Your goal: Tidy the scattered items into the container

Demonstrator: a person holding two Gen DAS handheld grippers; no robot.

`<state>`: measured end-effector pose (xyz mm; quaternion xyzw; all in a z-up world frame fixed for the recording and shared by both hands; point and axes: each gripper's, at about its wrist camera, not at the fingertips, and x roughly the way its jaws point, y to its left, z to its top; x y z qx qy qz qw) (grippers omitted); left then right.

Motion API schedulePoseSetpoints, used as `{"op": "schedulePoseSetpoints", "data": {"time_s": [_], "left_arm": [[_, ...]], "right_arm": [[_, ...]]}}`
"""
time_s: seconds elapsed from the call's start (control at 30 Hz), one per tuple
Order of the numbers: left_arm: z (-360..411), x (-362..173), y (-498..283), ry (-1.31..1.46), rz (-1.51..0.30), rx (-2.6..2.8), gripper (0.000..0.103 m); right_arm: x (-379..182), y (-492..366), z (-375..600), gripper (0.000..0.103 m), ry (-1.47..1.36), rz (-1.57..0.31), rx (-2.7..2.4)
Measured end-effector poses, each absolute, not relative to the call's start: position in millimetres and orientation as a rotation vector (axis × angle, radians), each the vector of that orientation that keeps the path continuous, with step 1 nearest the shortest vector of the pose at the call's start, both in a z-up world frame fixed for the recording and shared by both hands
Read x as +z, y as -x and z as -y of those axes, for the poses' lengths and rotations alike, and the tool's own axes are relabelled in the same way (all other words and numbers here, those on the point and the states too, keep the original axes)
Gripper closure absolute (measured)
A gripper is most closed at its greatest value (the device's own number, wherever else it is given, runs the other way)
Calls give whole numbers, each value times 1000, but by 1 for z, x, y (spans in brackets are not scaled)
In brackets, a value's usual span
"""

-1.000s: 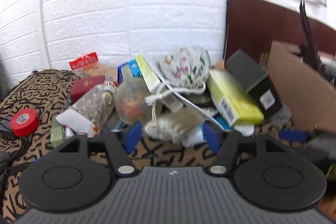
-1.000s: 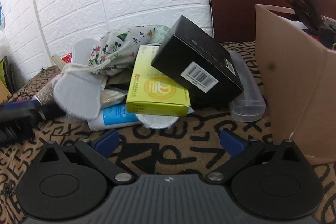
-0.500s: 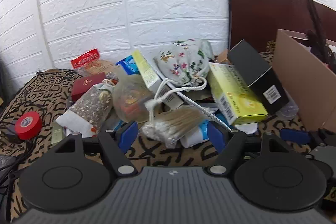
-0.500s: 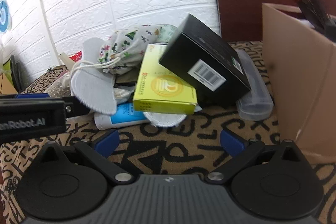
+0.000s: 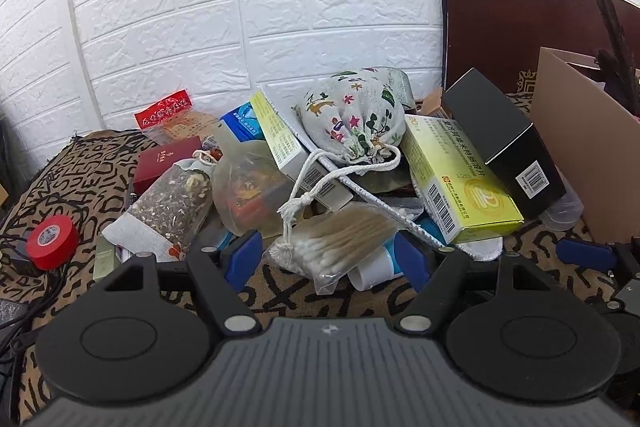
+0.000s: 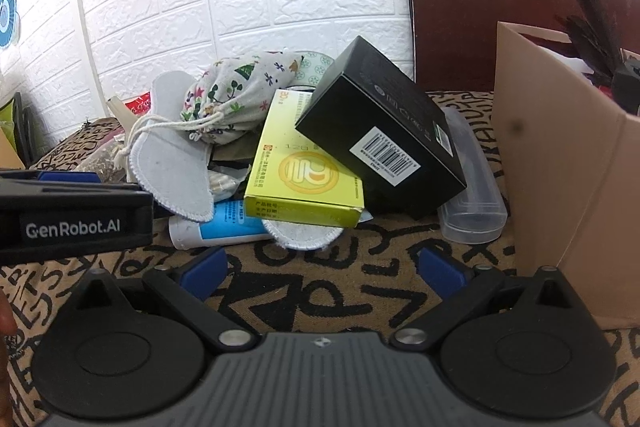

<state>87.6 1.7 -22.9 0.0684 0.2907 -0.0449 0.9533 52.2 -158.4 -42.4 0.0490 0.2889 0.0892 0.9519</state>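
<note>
A heap of items lies on the patterned cloth: a floral drawstring pouch (image 5: 354,117), a yellow box (image 5: 460,179), a black box (image 5: 504,133), a bag of cotton swabs (image 5: 334,241) and a white-blue tube (image 6: 224,225). My left gripper (image 5: 326,259) is open, its blue pads either side of the swab bag, not closed on it. My right gripper (image 6: 322,269) is open and empty, low over the cloth in front of the yellow box (image 6: 304,173) and black box (image 6: 380,127). The cardboard box (image 6: 568,163) stands at the right.
A red tape roll (image 5: 52,237), a herb sachet (image 5: 168,203), a red booklet (image 5: 166,161) and cables lie at the left. A clear plastic case (image 6: 470,183) lies beside the cardboard box. A dark chair back (image 5: 520,23) and a white brick wall stand behind.
My left gripper has moved forward, so the swab bag now lies between its pads. It has entered the right wrist view at the left. The right gripper has shifted slightly.
</note>
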Motion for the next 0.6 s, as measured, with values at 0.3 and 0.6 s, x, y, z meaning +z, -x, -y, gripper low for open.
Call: {"op": "schedulePoseSetpoints", "data": {"time_s": [0.3,0.6], "left_arm": [[-2,-33,-100,-182,-595,-42,27],[-32,-38,-99,-220,-563,-152,17]], "right_arm": [[-45,-55,159,0,-92,-593,173],[-45,-85,147,0,76,-587,264]]}}
